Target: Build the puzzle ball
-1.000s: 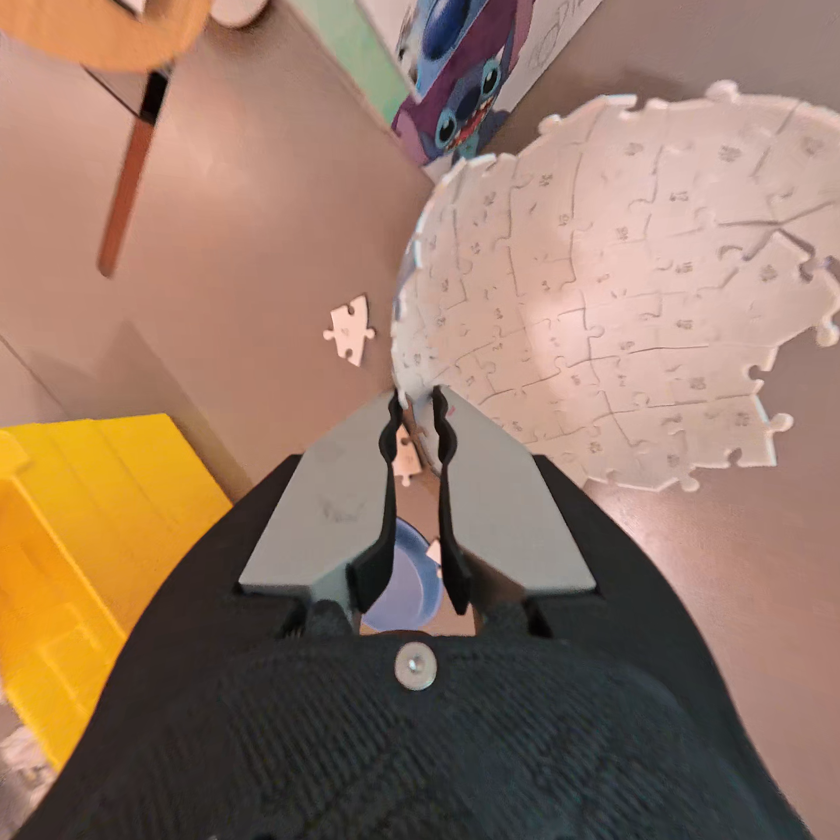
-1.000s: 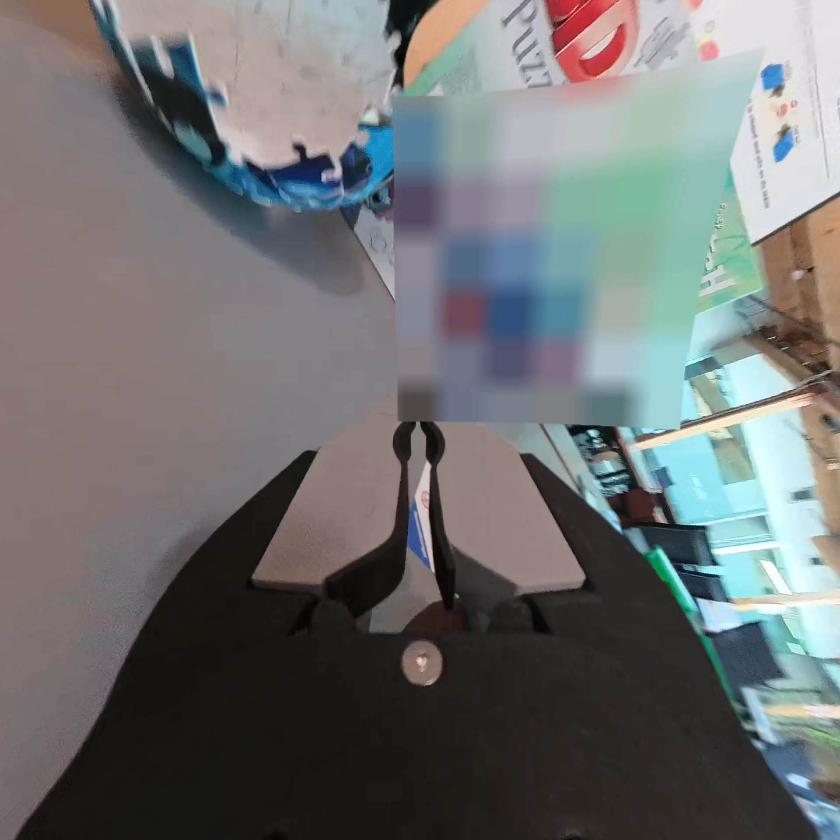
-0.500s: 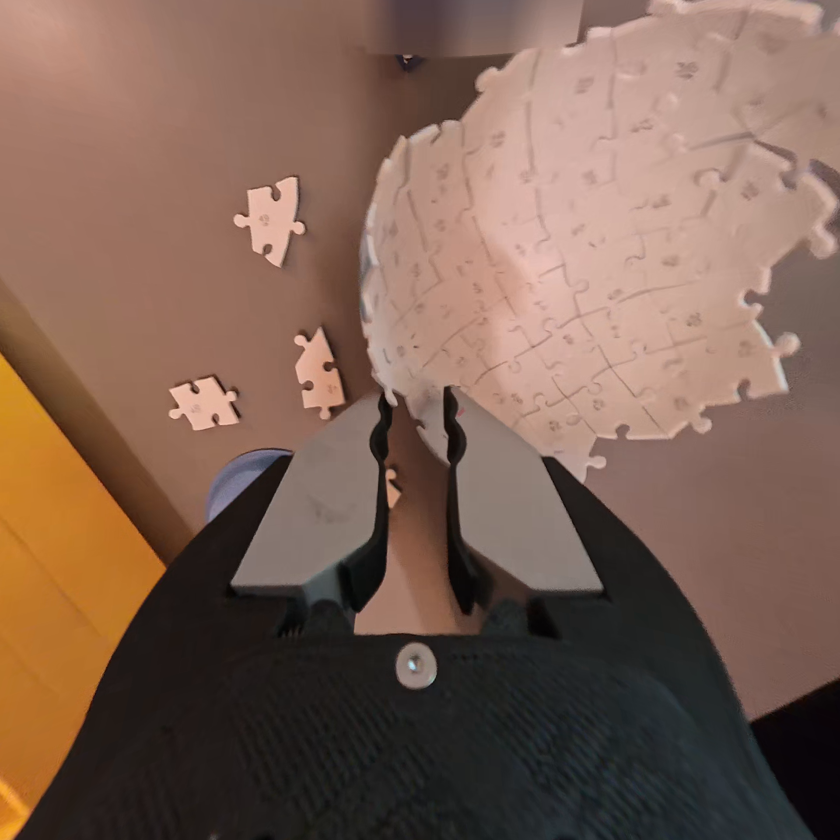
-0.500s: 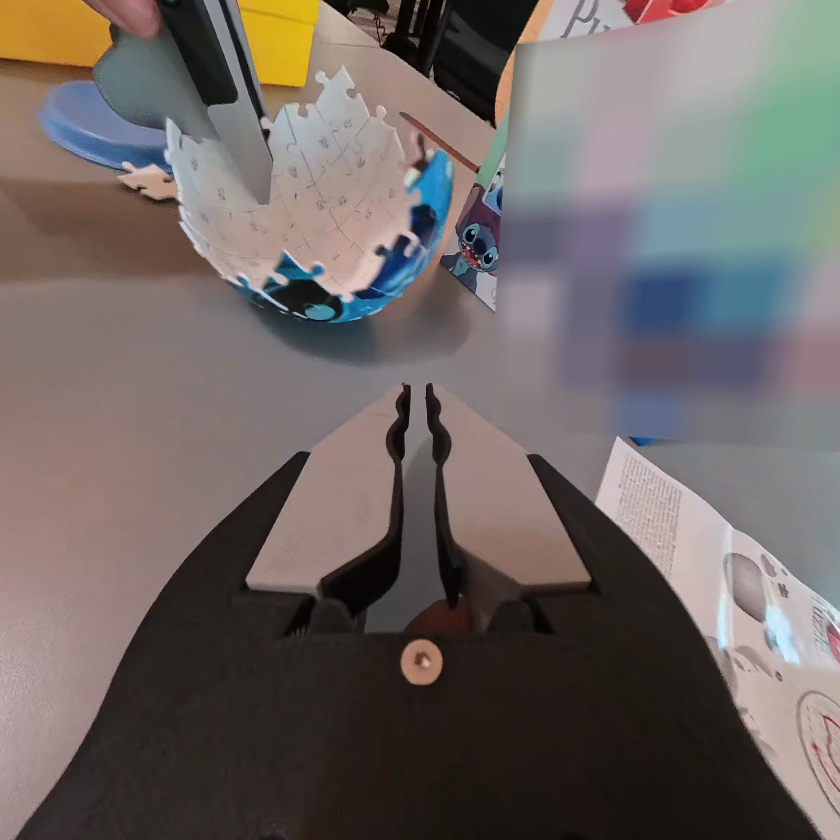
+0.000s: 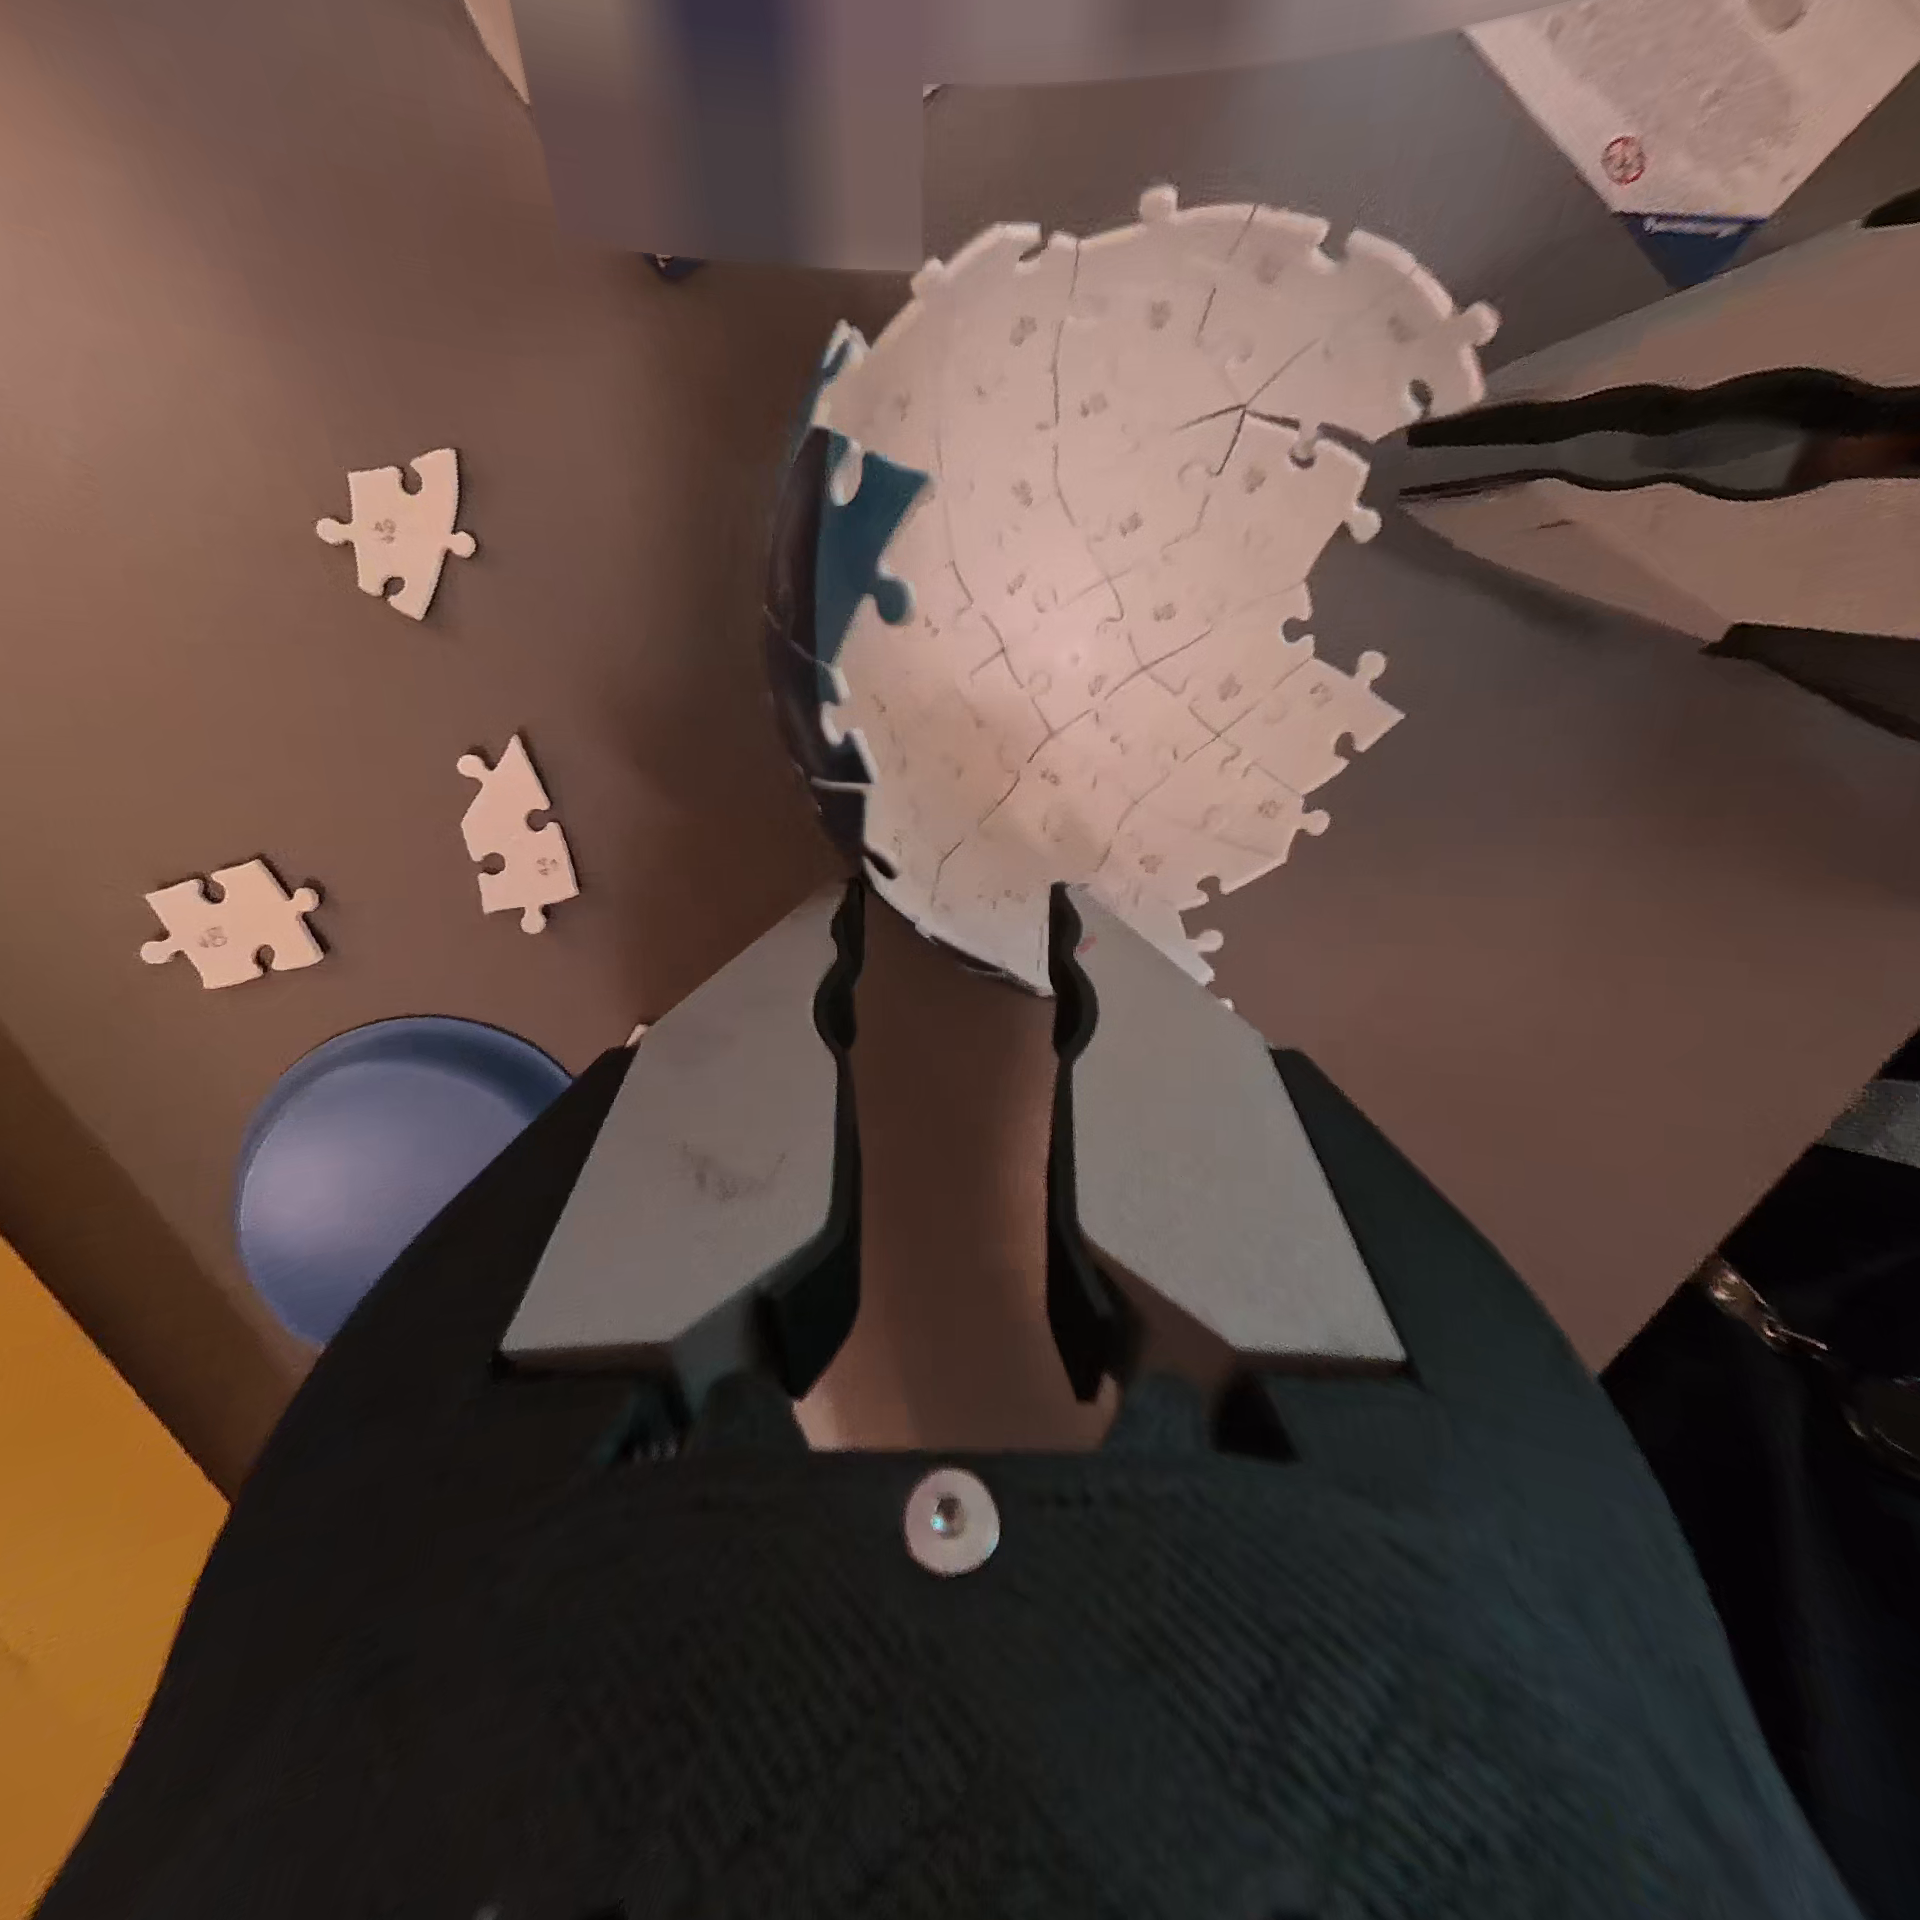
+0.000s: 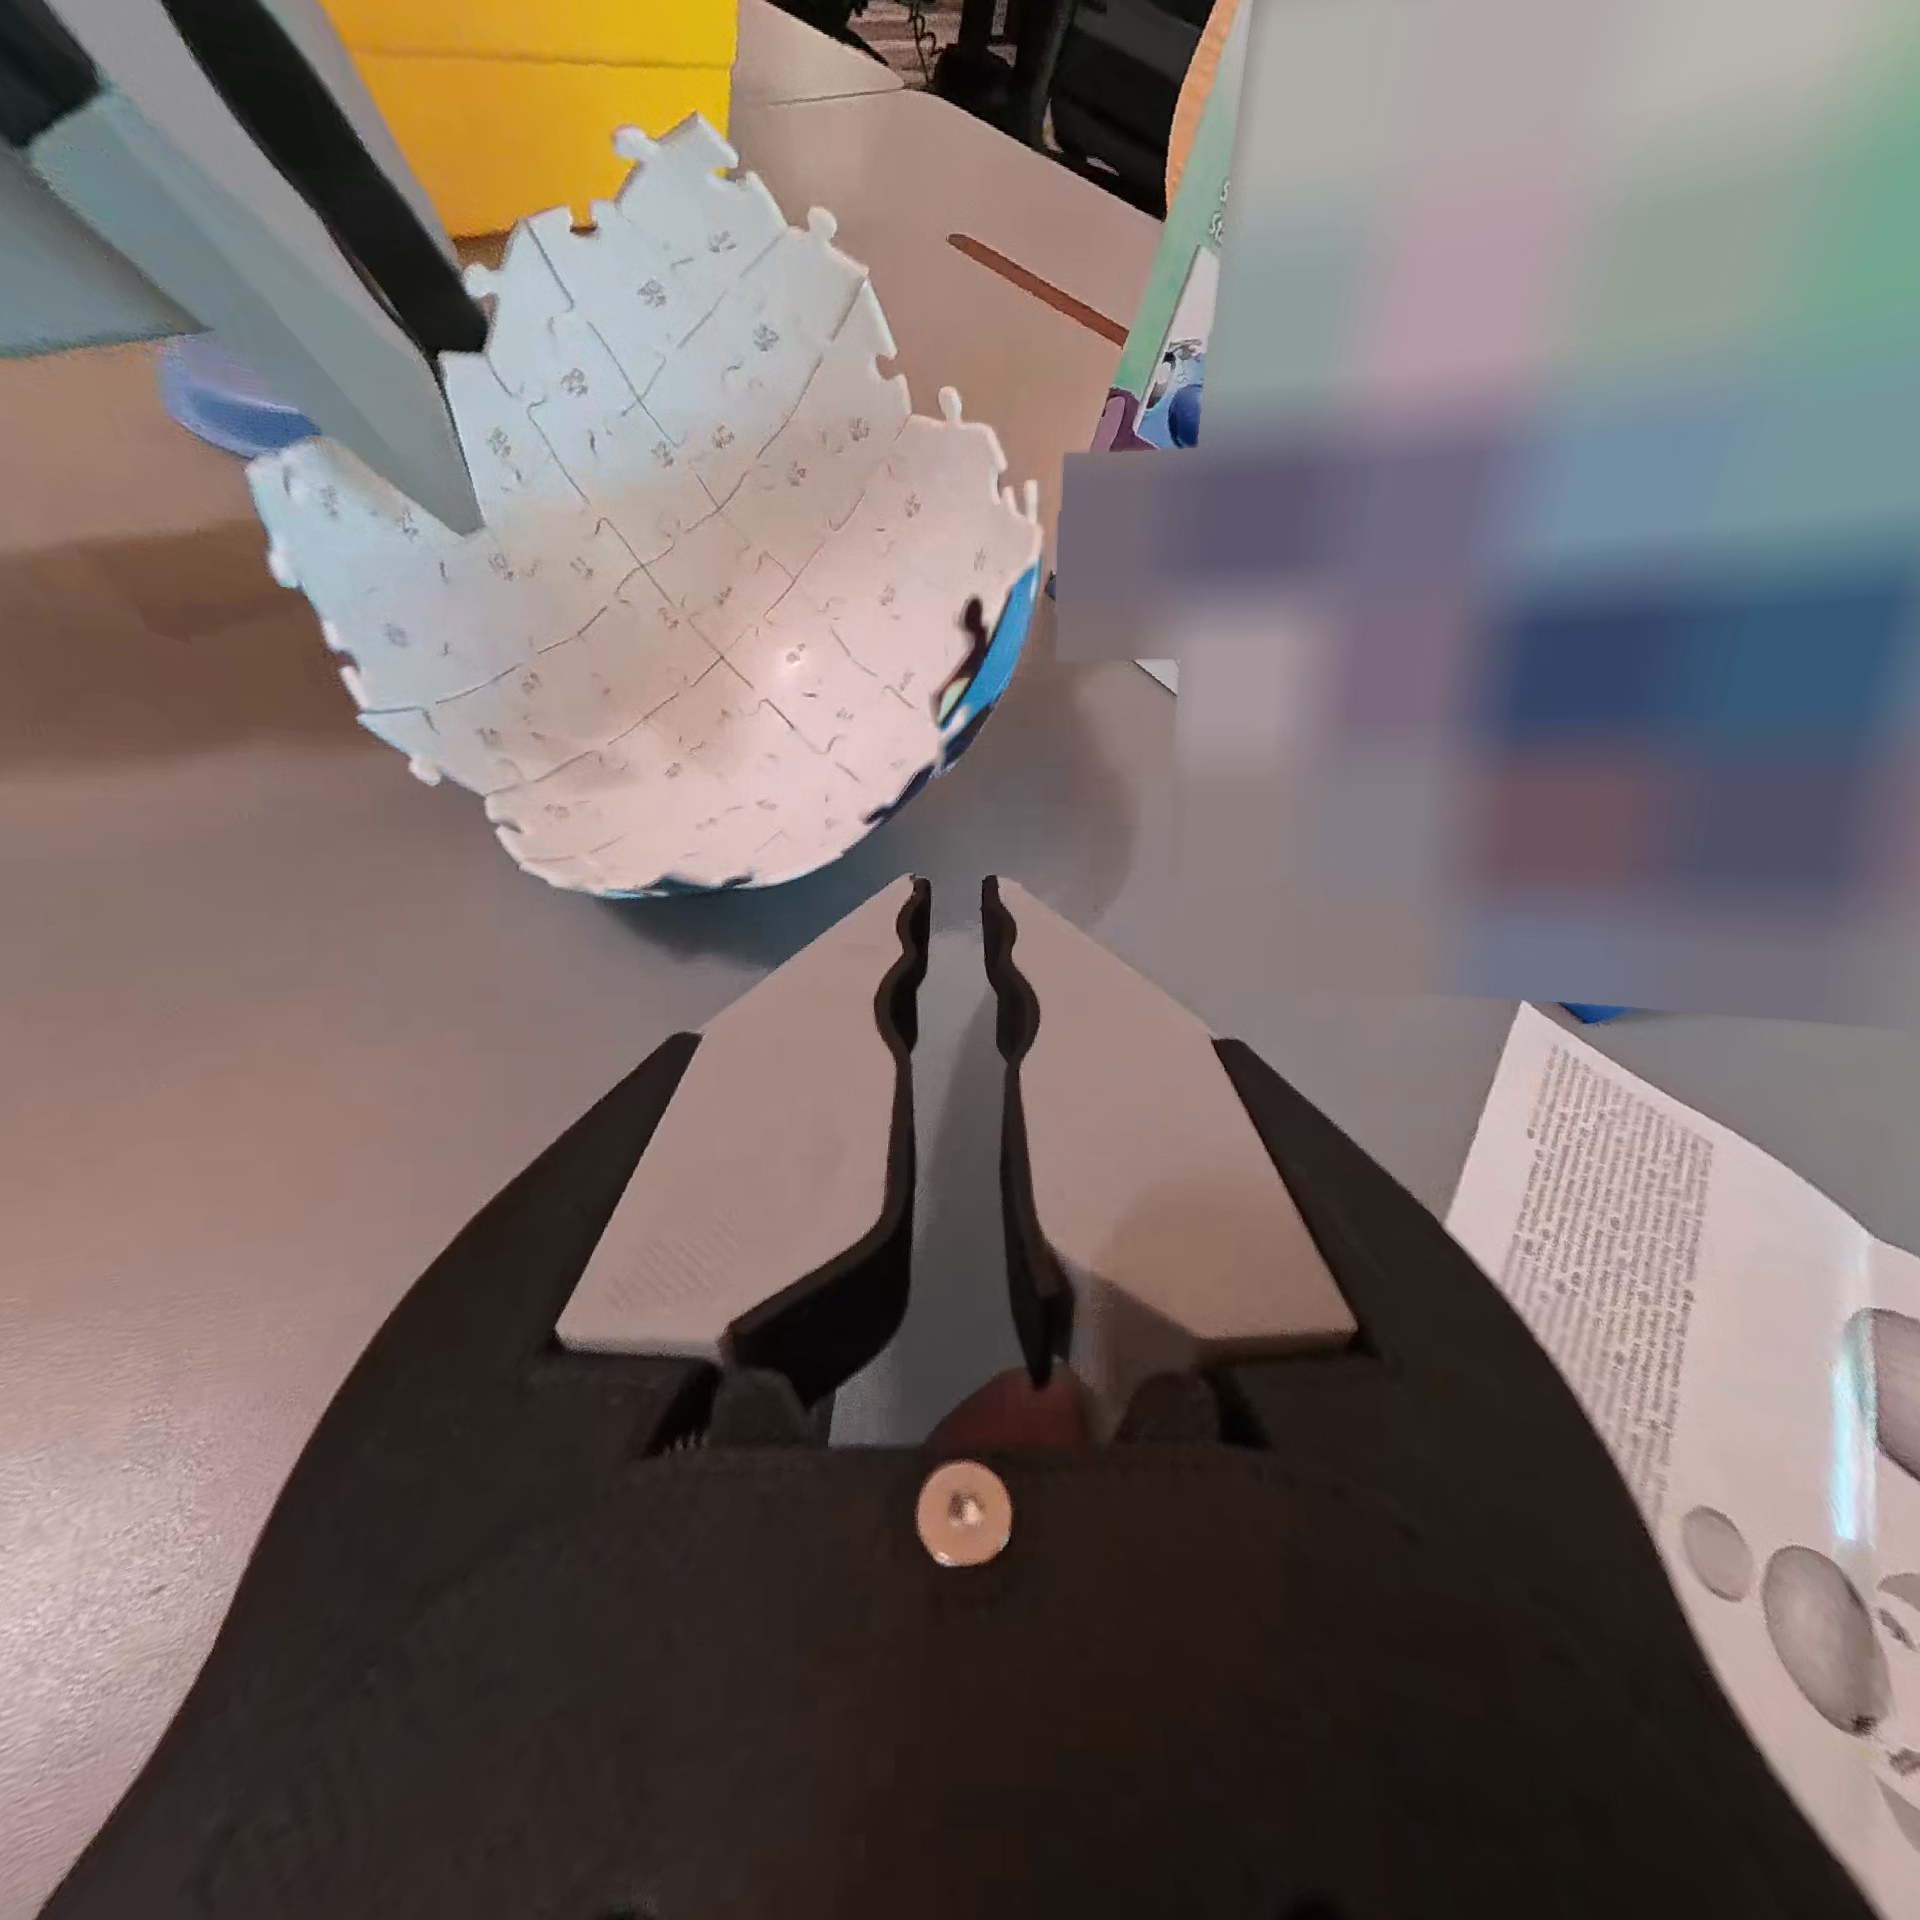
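The half-built puzzle ball (image 5: pixel 1091 623) lies on the table as a white bowl with a blue outside, its hollow side facing up; it also shows in the right wrist view (image 6: pixel 675 603). My left gripper (image 5: pixel 954 904) is open, its fingertips on either side of the bowl's near rim without pinching it; it also shows in the right wrist view (image 6: pixel 462 426). My right gripper (image 6: pixel 953 888) is nearly closed and empty, low over the table just short of the bowl. In the left wrist view it (image 5: pixel 1392 457) sits at the bowl's right rim. Three loose white pieces (image 5: pixel 400 530) (image 5: pixel 520 831) (image 5: pixel 234 920) lie left of the bowl.
A blue dish (image 5: pixel 384 1164) sits near the loose pieces, with a yellow bin (image 5: pixel 83 1507) beyond it. A printed leaflet (image 6: pixel 1662 1299) lies to the right of my right gripper. The puzzle box (image 6: pixel 1174 343) stands behind the bowl.
My left gripper has opened wider and let go of the bowl's rim. My right gripper has swung round and moved up close to the bowl, its narrow gap unchanged.
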Tool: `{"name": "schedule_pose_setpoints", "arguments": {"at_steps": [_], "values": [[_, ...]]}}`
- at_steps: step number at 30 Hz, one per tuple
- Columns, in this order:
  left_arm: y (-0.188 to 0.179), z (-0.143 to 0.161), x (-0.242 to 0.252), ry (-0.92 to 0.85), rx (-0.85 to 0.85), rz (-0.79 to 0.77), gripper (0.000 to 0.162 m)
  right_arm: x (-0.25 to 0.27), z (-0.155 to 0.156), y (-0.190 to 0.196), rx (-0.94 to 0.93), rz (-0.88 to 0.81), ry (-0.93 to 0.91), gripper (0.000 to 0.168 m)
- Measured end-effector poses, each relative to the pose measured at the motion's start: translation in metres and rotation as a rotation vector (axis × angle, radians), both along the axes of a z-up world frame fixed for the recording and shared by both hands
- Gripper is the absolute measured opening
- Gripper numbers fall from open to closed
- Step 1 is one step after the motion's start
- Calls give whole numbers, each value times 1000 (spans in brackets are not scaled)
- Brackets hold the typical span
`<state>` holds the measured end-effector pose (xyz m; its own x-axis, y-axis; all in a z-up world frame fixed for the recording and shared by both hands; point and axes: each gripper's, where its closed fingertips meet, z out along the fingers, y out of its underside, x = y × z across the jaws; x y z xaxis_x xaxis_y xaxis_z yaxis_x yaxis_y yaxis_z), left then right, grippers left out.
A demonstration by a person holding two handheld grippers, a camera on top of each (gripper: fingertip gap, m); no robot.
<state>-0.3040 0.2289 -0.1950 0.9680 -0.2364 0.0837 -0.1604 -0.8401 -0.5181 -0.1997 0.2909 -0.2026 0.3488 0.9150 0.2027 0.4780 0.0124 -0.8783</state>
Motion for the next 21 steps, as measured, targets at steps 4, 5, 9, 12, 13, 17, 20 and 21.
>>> {"name": "schedule_pose_setpoints", "arguments": {"at_steps": [4, 5, 9, 12, 13, 17, 20, 21], "values": [[-5, -4, 7, -28, -4, -15, 34, -1, -1, 0, -29, 9, 1, 9], [-7, -5, 10, -42, -7, -22, 35, -1, -1, 0, -32, 11, 3, 10], [-13, -2, 20, -106, 13, -39, 37, 0, 3, 2, -66, 15, 36, 11], [-14, 3, 23, -129, 41, -42, 40, 2, 6, 2, -93, 41, 55, 12], [-14, 4, 24, -135, 49, -42, 41, 4, 7, 1, -99, 57, 56, 12], [-16, 4, 26, -147, 60, -43, 41, 18, 1, -1, -107, 82, 19, 14], [-17, 3, 28, -163, 64, -45, 41, 23, -4, -5, -124, 91, 6, 14], [-17, 3, 29, -167, 66, -45, 41, 23, -4, -8, -128, 101, 8, 15]]}}
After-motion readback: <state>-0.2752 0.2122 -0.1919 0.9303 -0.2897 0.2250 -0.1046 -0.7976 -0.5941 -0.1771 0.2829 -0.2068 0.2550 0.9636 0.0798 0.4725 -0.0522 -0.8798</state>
